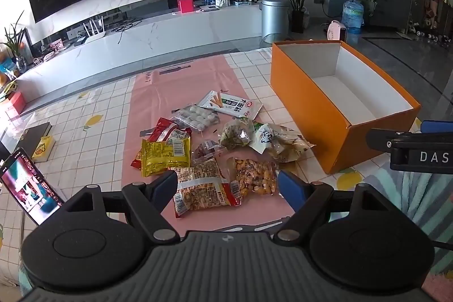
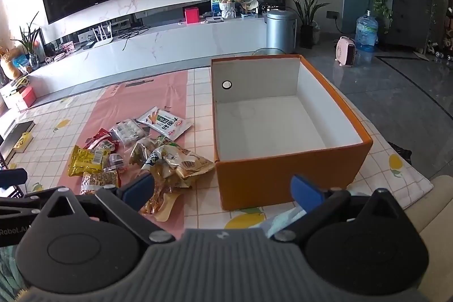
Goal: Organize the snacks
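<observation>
**Q:** Snacks first: where do they lie?

**R:** Snacks (image 1: 215, 143) lie loose in a heap on the pink mat (image 1: 181, 81), which is spread over the checked cloth of the table (image 1: 90, 132). The orange box (image 1: 308, 115) stands just right of the heap, open at the top, and its white inside holds nothing.

**Q:** And the fingers?

**R:** Both pairs are spread wide and hold nothing. The left gripper (image 1: 228, 186) hovers over the near edge of the heap, with the red-and-white nut pack (image 1: 203, 186) and the clear bag of yellow bits (image 1: 254, 177) showing between its blue pads. I cannot tell whether it touches them; it looks to be above. The right gripper (image 2: 223, 188) points at the near wall of the box, with the crumpled tan bag (image 2: 181, 163) just beside its left finger.

**Q:** So which step is this?

**R:** The very start, I judge: nothing is in the box yet and no pack is picked.

**Q:** What does the next move ask for?

**R:** Likely a drop onto one pack at the near edge of the heap, then closing on it alone. The packs overlap, so the fingers should straddle a free edge or a puffed middle, not two wrappers at once. Foil and film are slippery and crush easily; a gentle squeeze seems wise. Then lift clear of the box wall and carry right.

**Q:** Any risk?

**R:** Dragging neighbours along, or the two grippers crowding each other near the box.
</observation>
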A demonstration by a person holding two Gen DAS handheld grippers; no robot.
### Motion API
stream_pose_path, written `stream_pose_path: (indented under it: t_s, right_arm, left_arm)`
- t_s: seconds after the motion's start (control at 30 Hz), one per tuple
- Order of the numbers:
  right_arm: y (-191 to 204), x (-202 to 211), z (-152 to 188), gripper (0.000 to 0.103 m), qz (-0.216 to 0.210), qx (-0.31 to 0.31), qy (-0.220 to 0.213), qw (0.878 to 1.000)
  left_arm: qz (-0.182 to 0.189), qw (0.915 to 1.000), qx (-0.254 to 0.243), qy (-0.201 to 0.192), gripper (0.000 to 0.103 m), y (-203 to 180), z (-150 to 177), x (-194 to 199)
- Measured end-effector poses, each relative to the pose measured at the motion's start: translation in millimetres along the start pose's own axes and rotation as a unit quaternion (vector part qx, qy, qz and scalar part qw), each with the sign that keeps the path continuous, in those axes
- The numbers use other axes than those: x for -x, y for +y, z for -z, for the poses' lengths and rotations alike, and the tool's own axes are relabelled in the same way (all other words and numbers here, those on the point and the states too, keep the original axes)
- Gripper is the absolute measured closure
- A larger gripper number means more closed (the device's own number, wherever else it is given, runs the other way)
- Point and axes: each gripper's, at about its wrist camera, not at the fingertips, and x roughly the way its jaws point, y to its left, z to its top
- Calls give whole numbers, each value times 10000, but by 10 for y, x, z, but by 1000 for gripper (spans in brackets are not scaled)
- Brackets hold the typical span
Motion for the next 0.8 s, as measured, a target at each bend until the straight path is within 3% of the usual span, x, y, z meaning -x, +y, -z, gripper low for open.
stream_pose_path:
  t_s: [0.63, 0.8]
  right_arm:
    - [12, -83, -42, 4, -82, 87, 63, 9999]
    - [-2, -84, -25, 4, -55, 52, 85, 9999]
  left_arm:
    - [-49, 9999, 108, 20, 9, 29, -29, -17]
    - [-46, 9998, 49, 191, 9, 6, -25, -31]
